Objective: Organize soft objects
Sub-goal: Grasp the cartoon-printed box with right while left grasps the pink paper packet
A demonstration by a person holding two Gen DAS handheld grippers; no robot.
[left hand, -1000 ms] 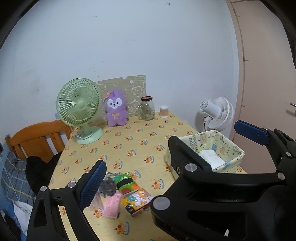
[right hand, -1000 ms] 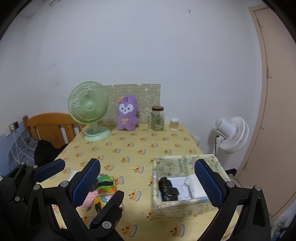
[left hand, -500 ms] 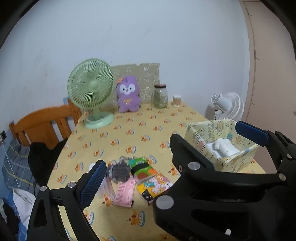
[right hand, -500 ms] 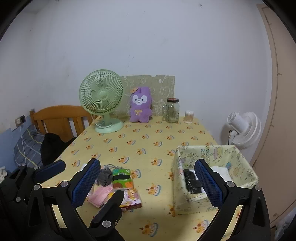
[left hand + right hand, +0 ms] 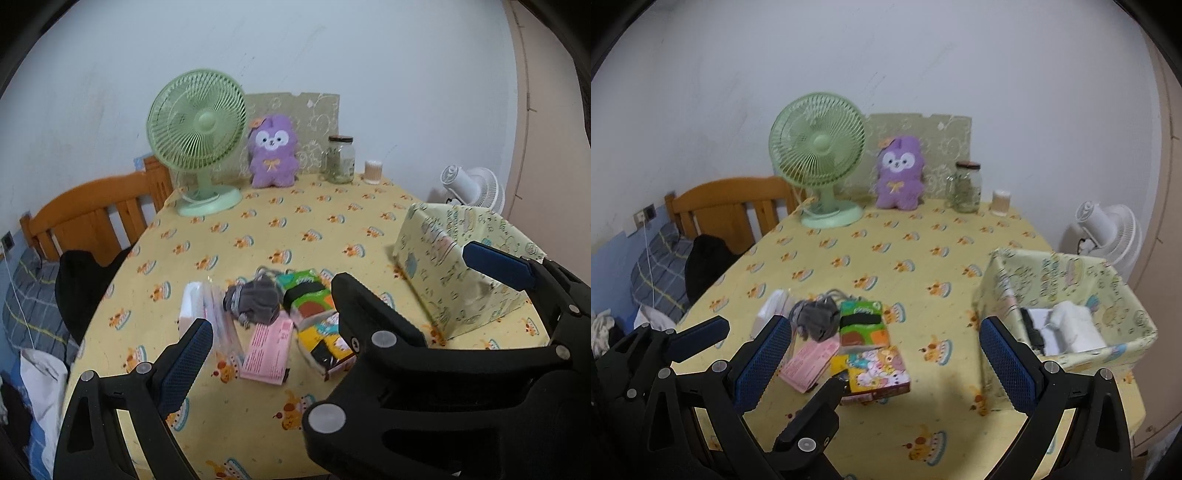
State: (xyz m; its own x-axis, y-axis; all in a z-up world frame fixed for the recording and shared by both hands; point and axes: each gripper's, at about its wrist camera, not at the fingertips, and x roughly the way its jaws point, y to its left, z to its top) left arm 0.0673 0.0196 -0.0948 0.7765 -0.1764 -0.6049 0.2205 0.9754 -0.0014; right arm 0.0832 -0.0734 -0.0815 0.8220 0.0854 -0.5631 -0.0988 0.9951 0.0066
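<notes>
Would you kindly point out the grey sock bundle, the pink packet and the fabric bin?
grey sock bundle (image 5: 256, 300), left wrist view, middle of the bundle.
pink packet (image 5: 266, 349), left wrist view, its flat face.
fabric bin (image 5: 1052, 275), right wrist view, far inner wall.

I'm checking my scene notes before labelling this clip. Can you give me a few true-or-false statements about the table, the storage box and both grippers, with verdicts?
1. The left gripper is open and holds nothing. True.
2. The fabric storage box is empty. False: a white folded item and something dark lie inside it.
3. The grey sock bundle lies on the table beside the green tissue pack. True.
4. The purple plush is inside the box. False: it stands at the far edge of the table, between the green fan and the glass jar.
5. The right gripper grips the pink packet. False: its fingers are spread, holding nothing.
</notes>
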